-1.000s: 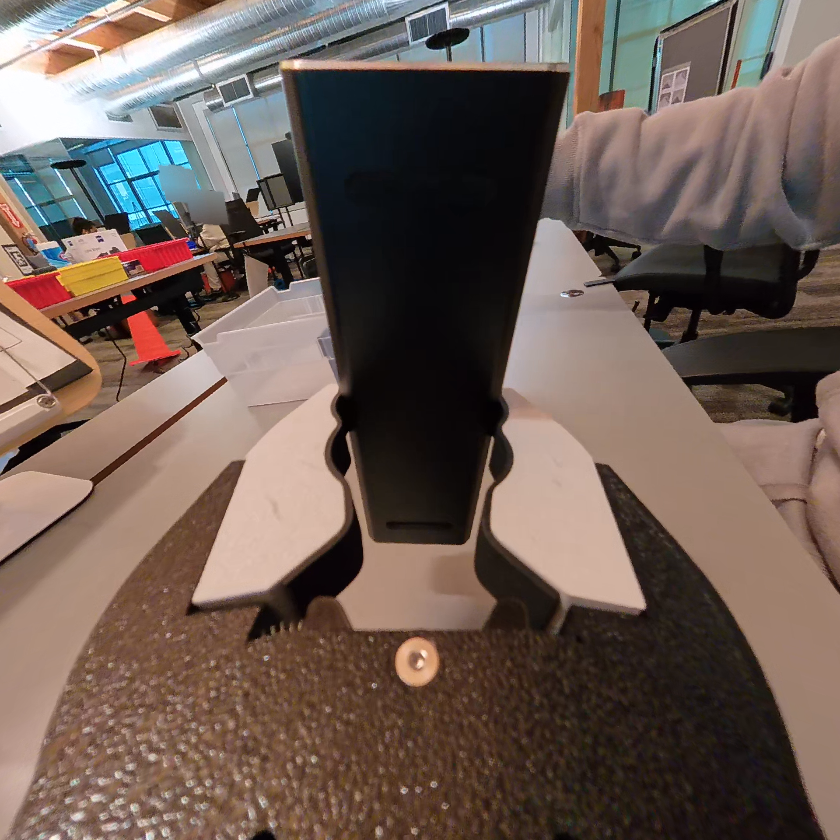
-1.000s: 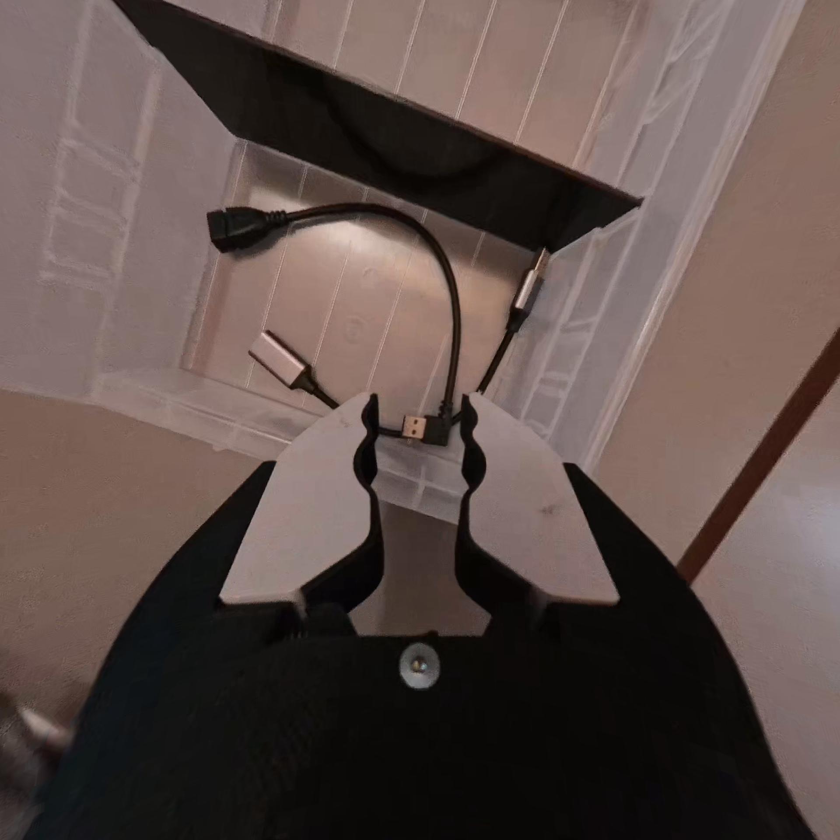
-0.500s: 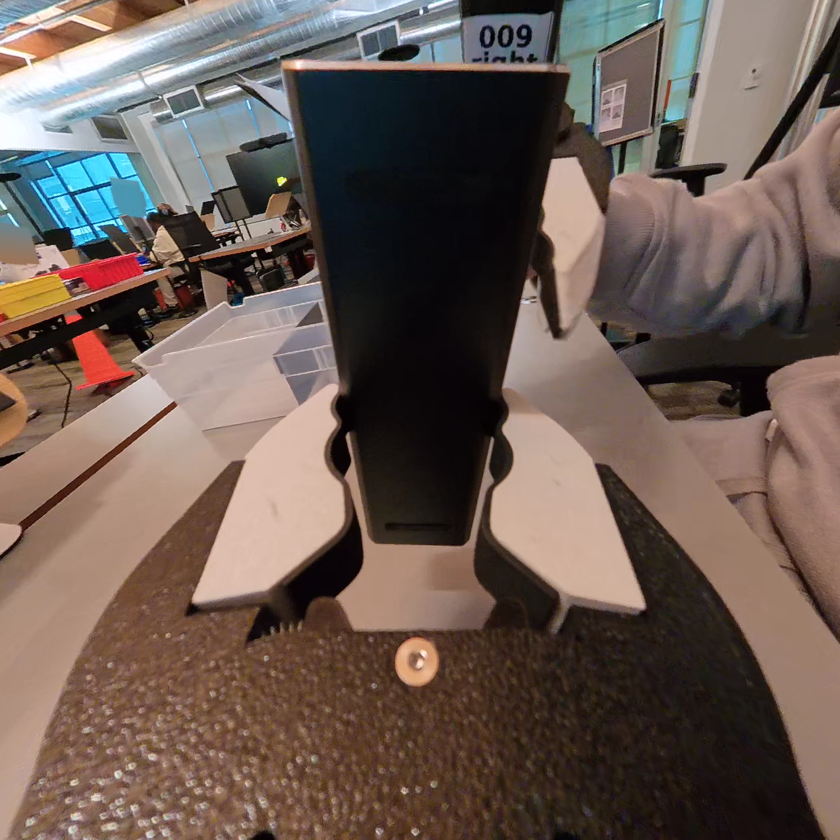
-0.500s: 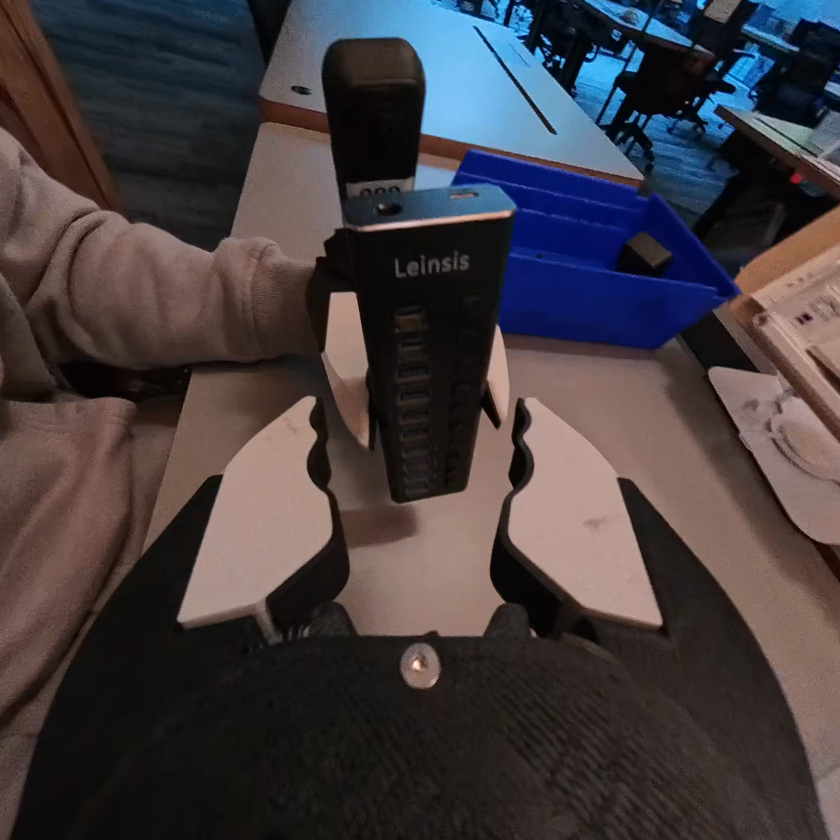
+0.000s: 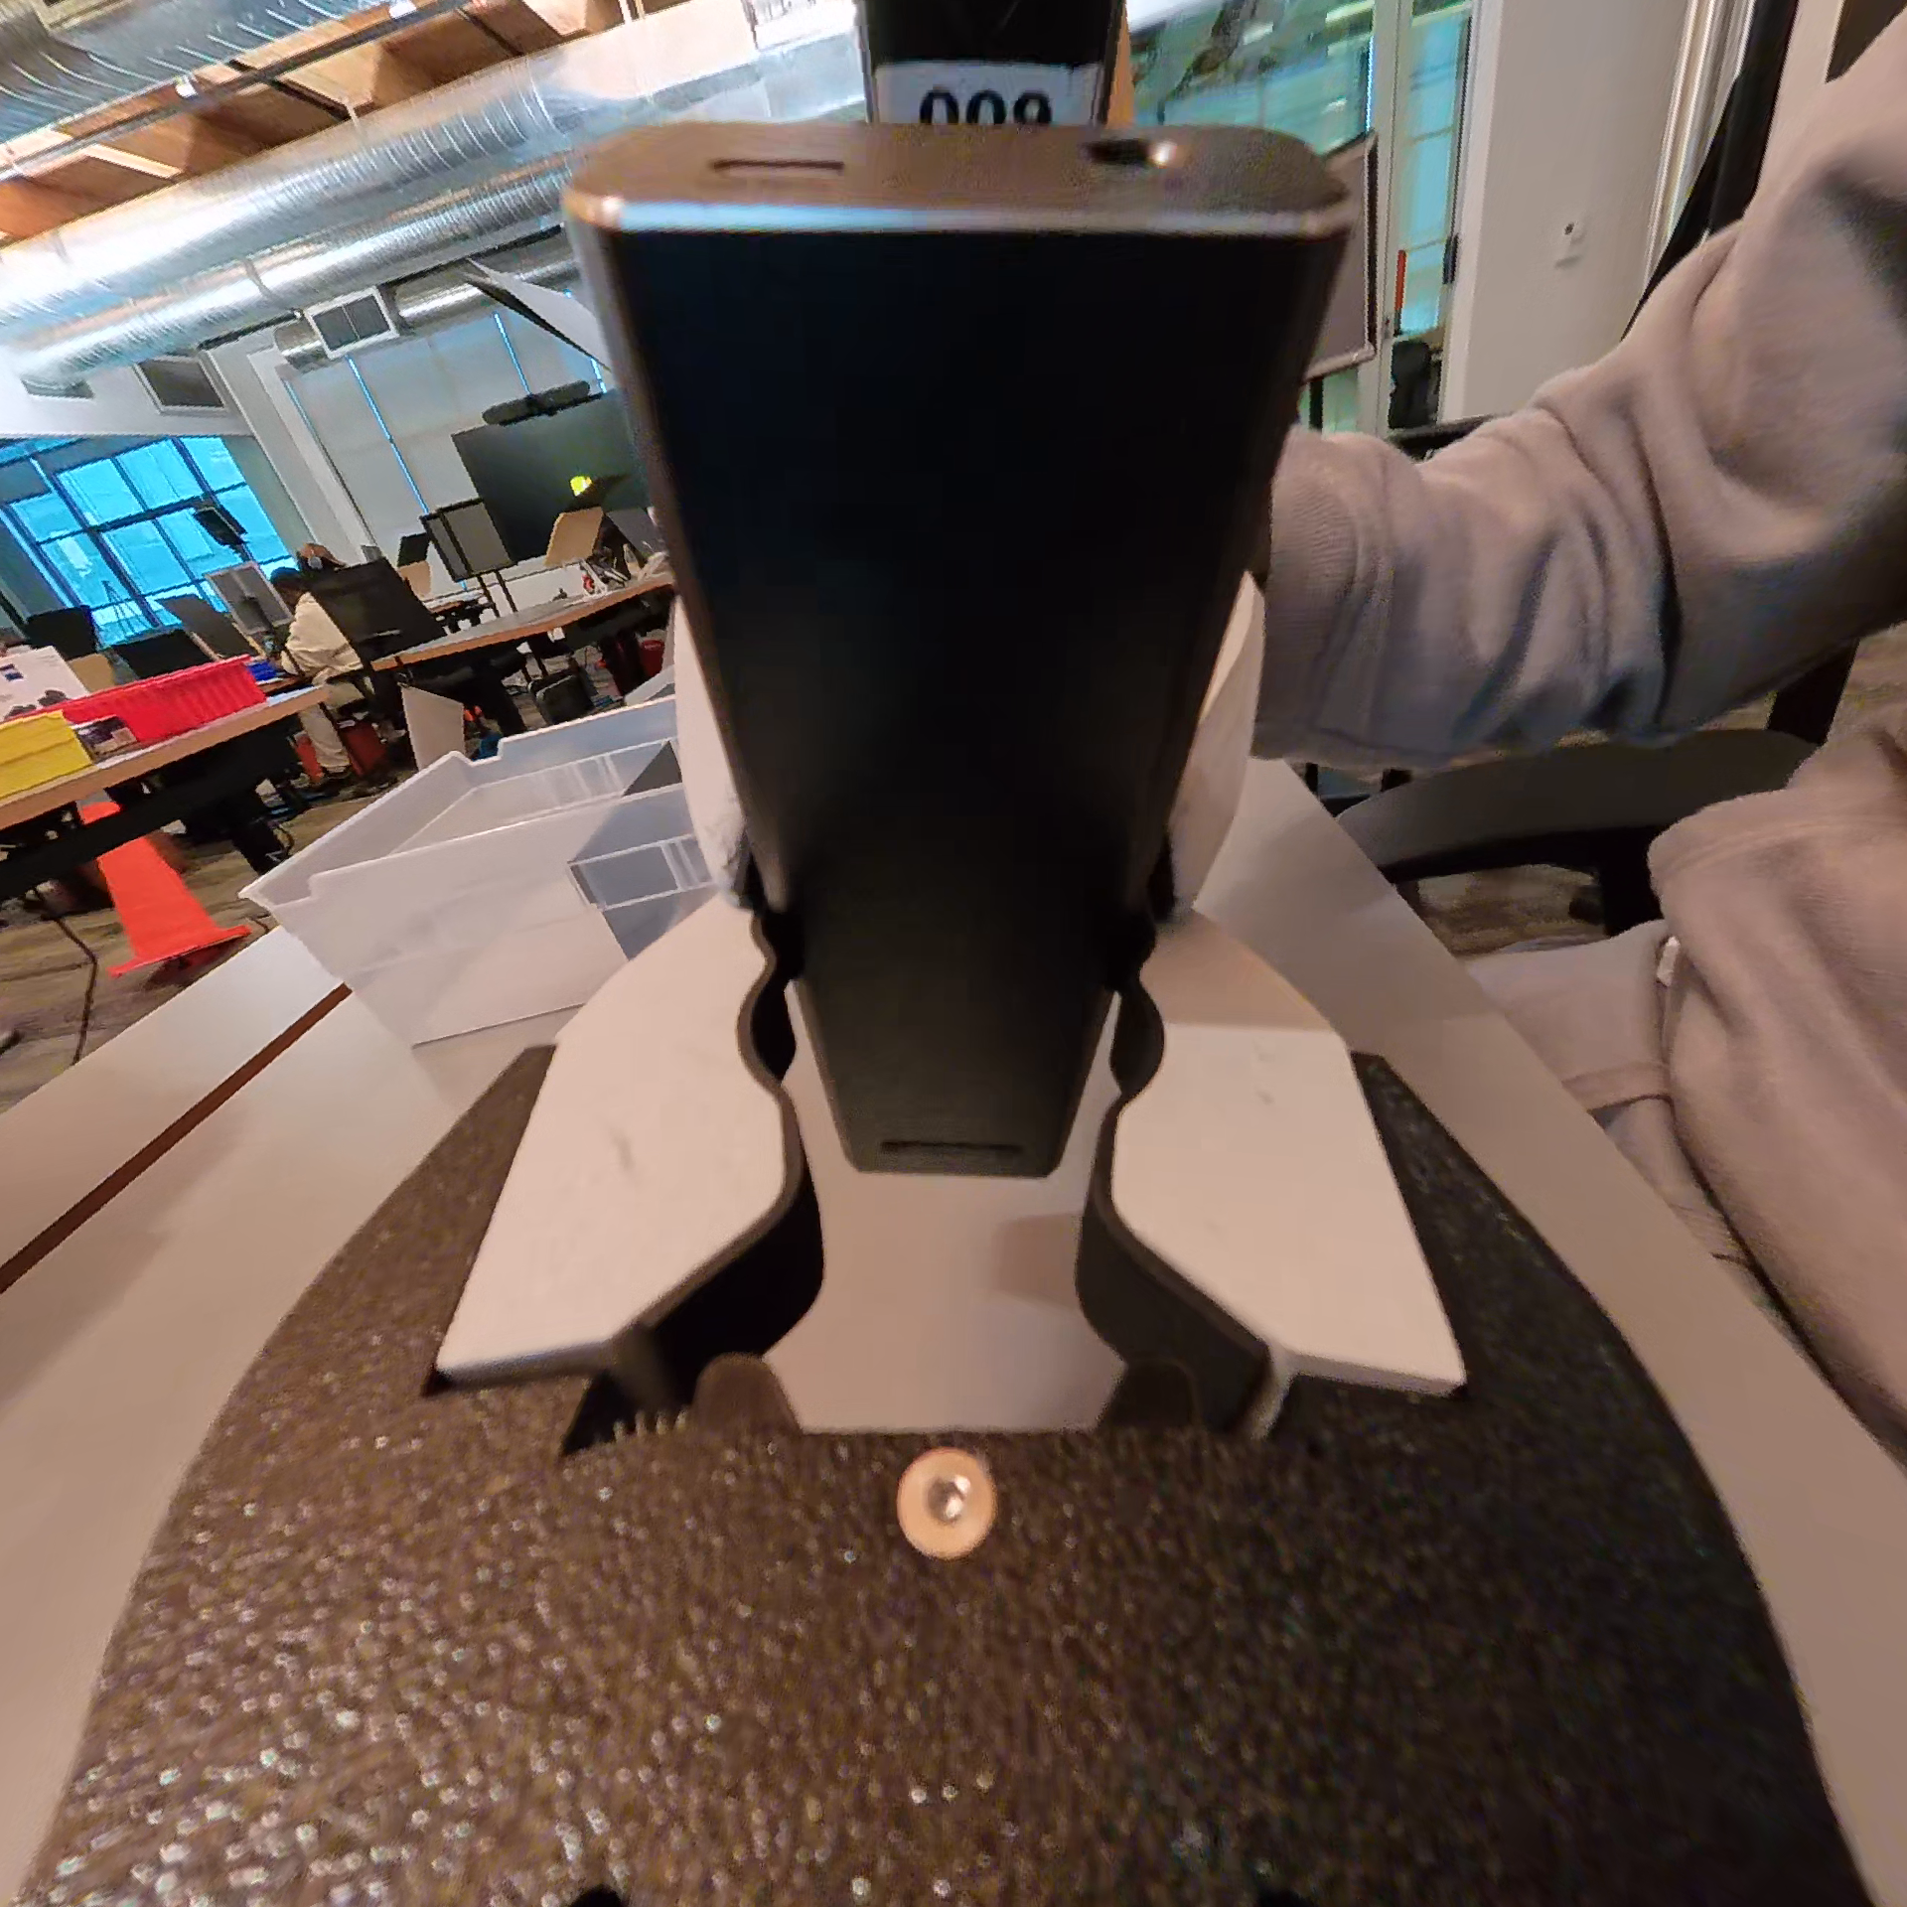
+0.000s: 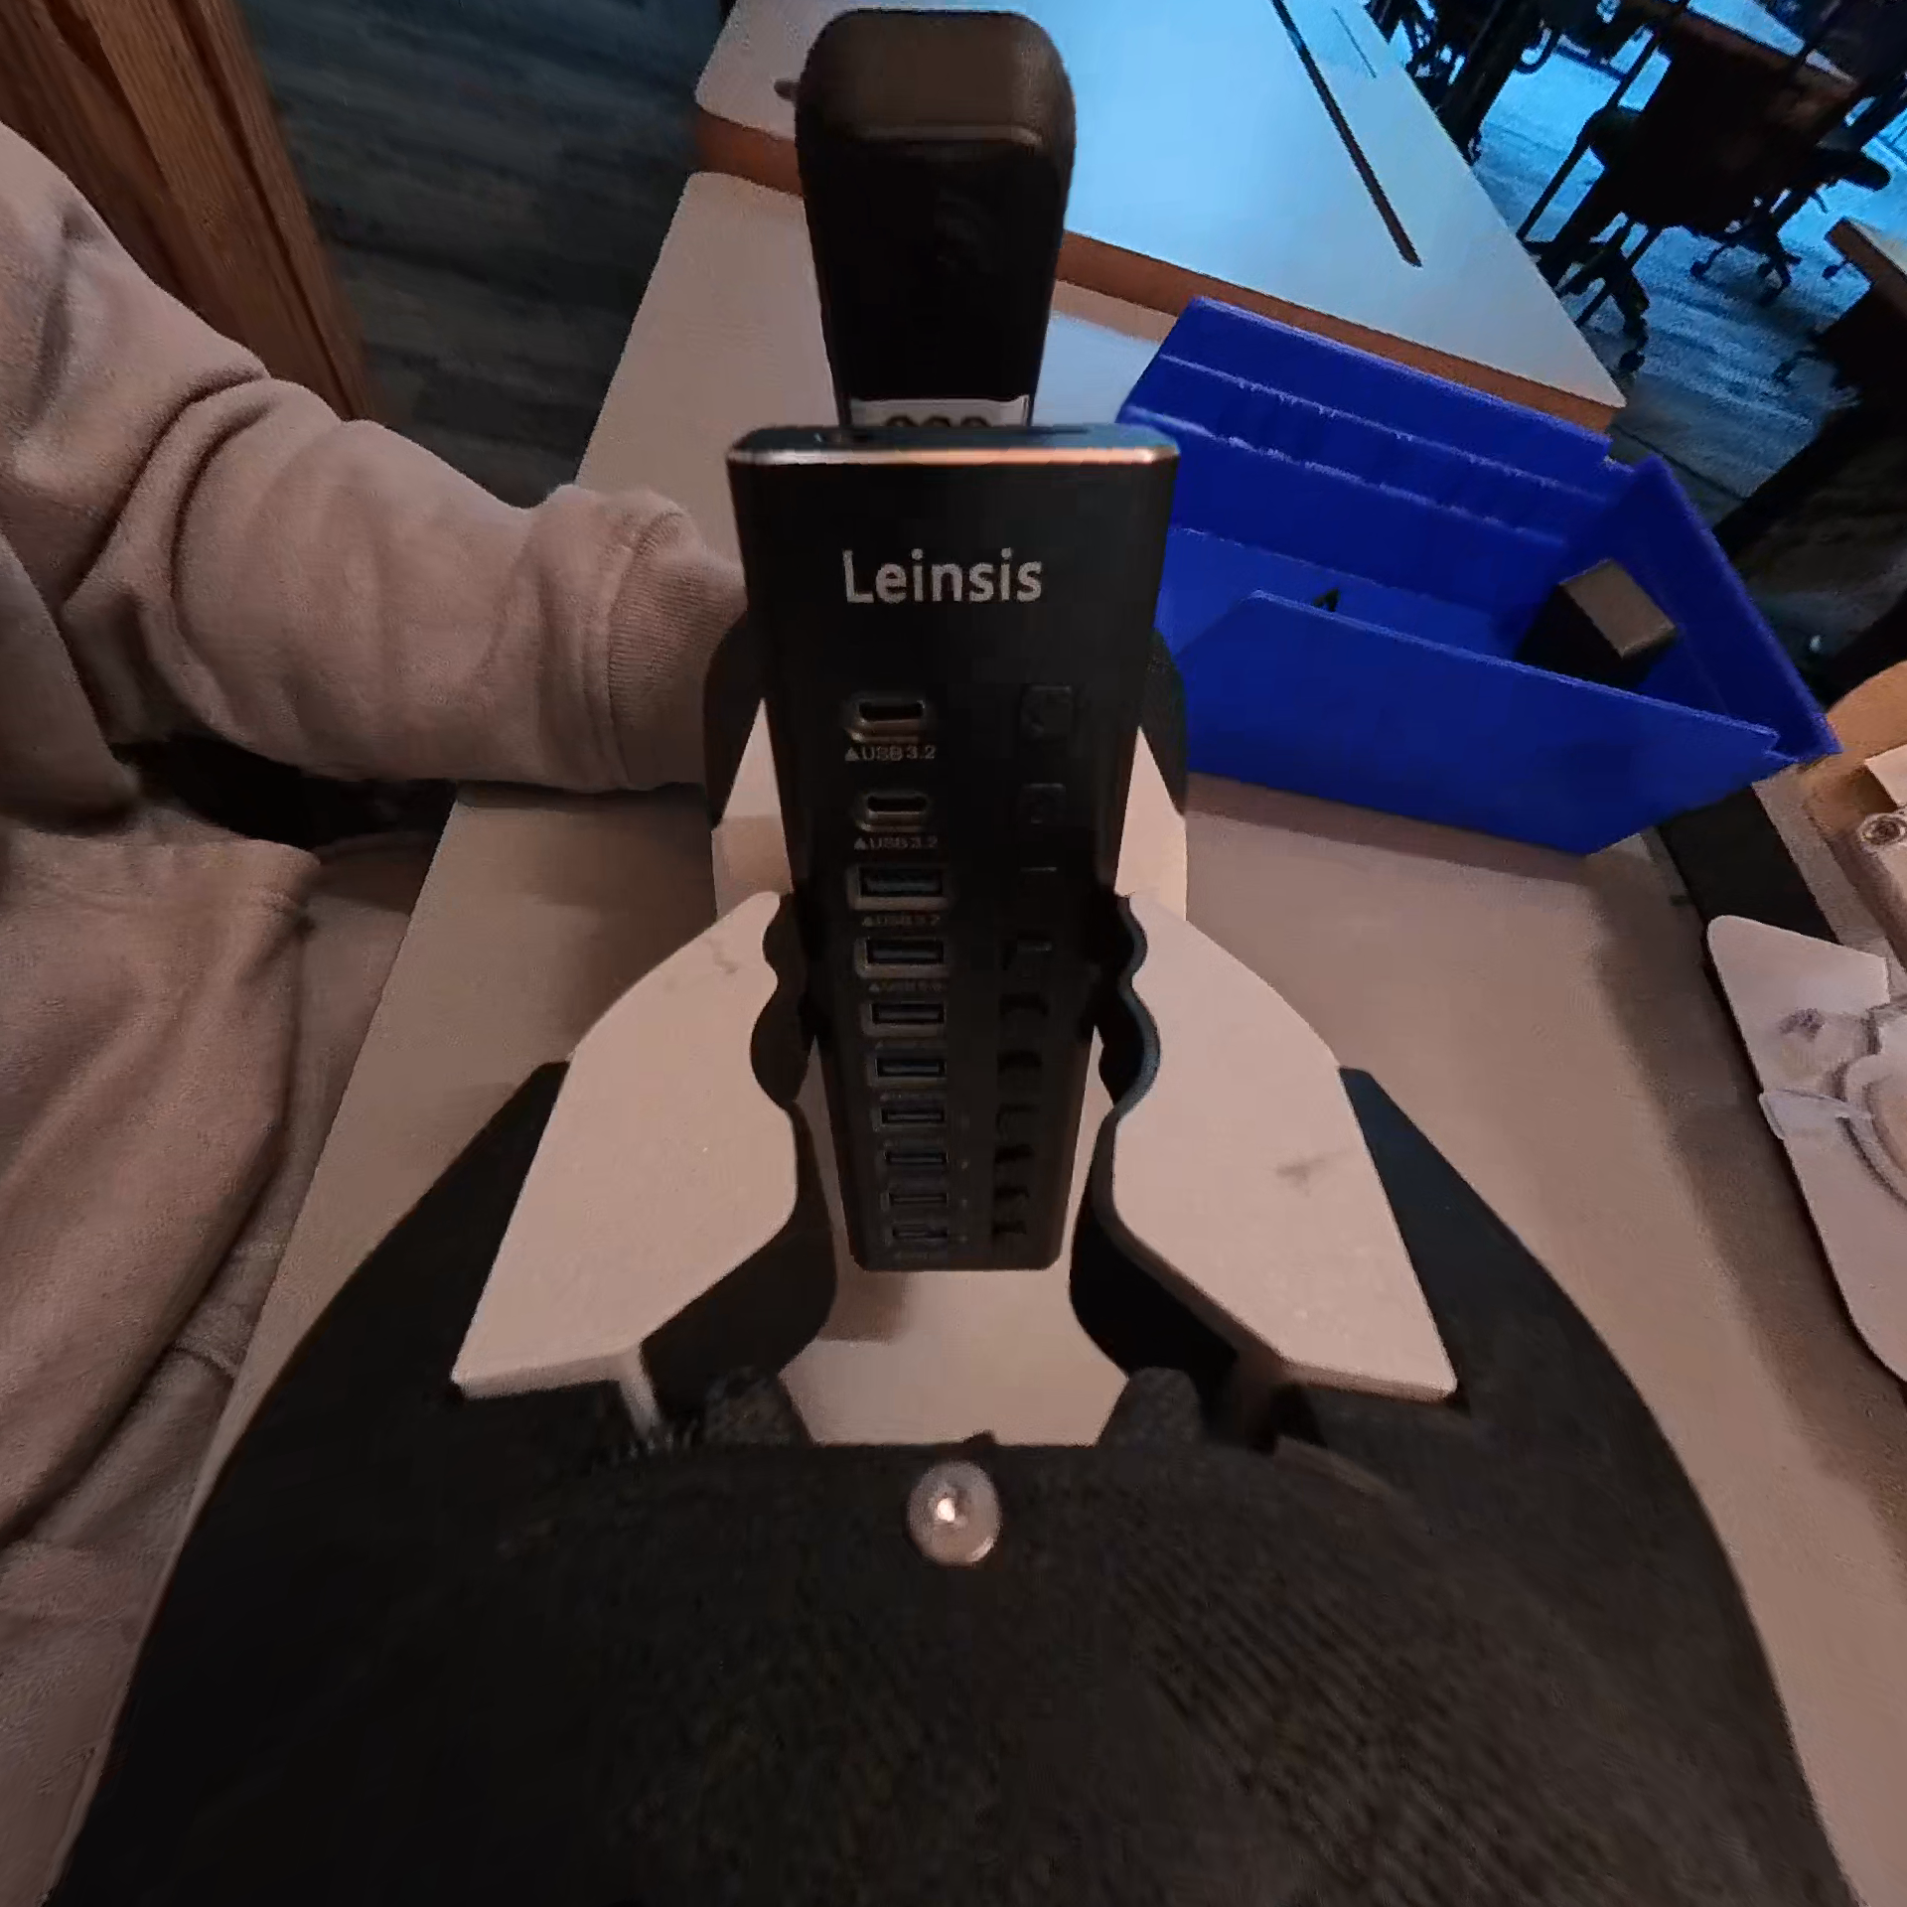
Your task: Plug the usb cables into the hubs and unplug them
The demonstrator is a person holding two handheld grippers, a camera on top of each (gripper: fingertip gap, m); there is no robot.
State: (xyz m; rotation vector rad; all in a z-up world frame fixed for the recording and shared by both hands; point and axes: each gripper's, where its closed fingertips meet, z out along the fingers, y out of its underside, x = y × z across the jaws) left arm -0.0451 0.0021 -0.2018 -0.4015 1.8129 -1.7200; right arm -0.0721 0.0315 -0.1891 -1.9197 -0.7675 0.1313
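Note:
A black multi-port USB hub (image 5: 949,619) stands upright above the grey table, its plain back facing the left wrist view. My left gripper (image 5: 949,929) is shut on its lower sides. In the right wrist view the hub (image 6: 960,640) shows its column of ports. My right gripper (image 6: 955,929) faces the left one, and its fingers (image 6: 671,1135) press both sides of the hub at mid height. The right gripper's white fingers (image 5: 1223,743) show behind the hub in the left wrist view. No USB cable is in view.
A clear plastic bin (image 5: 464,877) stands on the table beyond the hub to the left. A blue bin (image 6: 1445,702) holding a small dark block (image 6: 1600,619) stands to the right. A person's grey sleeve (image 5: 1548,578) reaches in. White flat packaging (image 6: 1816,1084) lies at the right edge.
My right gripper swung away from the clear bin with the cables, turned toward the hub, moved in and closed on its sides. My left gripper kept hold of the hub.

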